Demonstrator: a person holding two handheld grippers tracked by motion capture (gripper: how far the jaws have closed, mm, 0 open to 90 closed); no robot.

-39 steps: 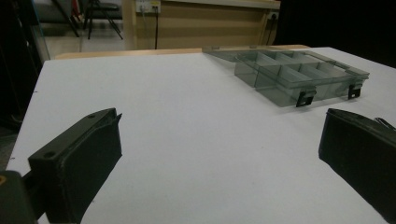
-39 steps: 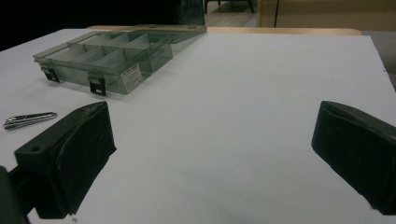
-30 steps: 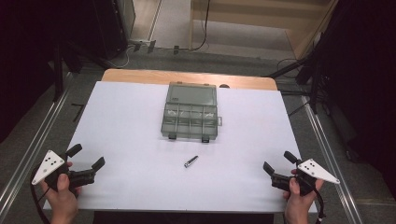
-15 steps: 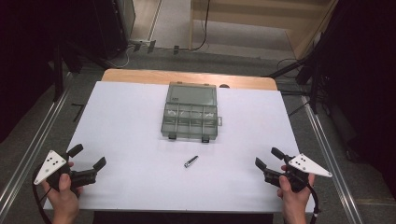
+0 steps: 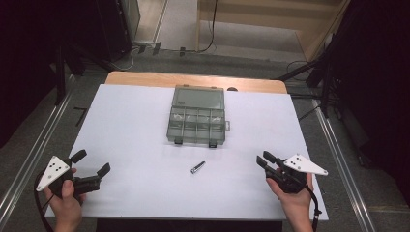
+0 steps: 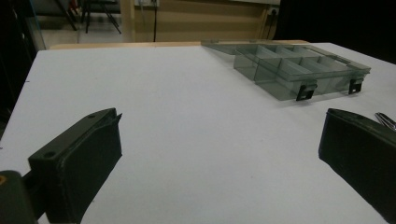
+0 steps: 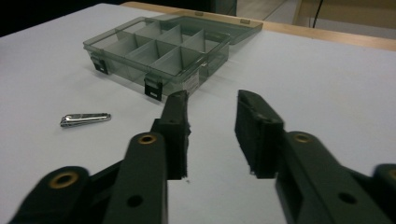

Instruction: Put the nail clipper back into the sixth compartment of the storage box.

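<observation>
The small shiny metal nail clipper (image 5: 197,167) lies untouched, outside the open grey plastic box (image 5: 197,120); the right gripper (image 5: 263,160) has just been closing its jaws, now narrow on nothing; the left gripper (image 5: 92,163) is spread wide, empty.

Left gripper (image 5: 89,169) held low at the near left corner of the table (image 5: 145,125), gripped from below by the left hand (image 5: 65,203), jaws spread wide with nothing between them. Right gripper (image 5: 266,162) held at the near right edge of the table by the right hand (image 5: 292,195), pointing in toward the table's middle, jaws having just been closing, now narrowly apart with only a small gap and nothing between them.
</observation>
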